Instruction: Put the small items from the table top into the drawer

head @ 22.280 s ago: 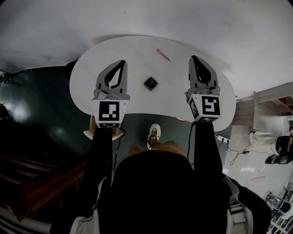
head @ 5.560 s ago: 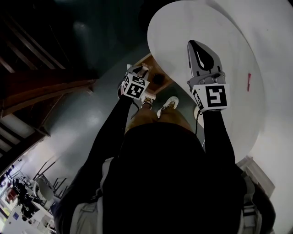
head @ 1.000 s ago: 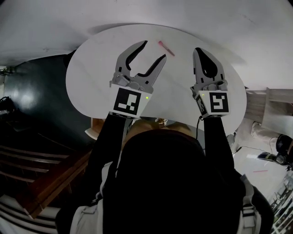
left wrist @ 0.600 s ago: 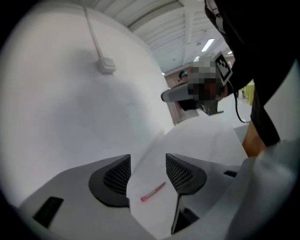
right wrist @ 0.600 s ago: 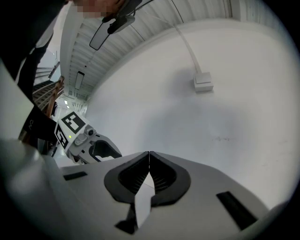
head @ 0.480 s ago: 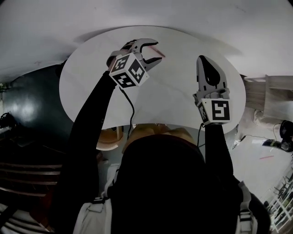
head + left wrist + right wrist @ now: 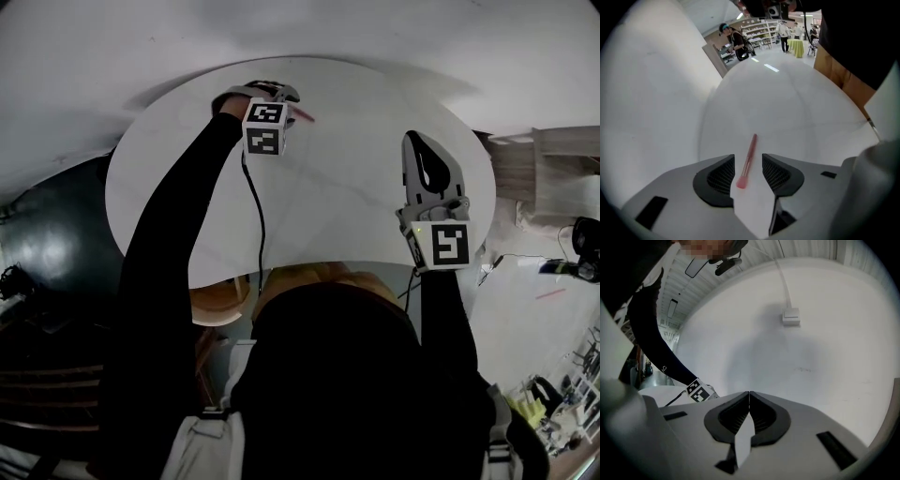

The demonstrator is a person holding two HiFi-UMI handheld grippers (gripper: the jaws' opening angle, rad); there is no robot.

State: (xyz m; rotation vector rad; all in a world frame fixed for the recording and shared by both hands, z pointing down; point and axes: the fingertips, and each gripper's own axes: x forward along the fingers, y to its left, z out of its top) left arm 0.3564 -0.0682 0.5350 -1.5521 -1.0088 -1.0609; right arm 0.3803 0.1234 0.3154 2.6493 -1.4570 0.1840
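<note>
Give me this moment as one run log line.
left gripper: jaws just been closing, astride pink pen on white table, pads not yet touching | right gripper: shut, empty, over table

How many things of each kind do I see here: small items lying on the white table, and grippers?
Small items on the table: 1, a pink stick
Grippers: 2, the left gripper, whose jaws have just been closing with the stick between them but not yet gripped, and the right gripper, shut and empty
Total: 3
</note>
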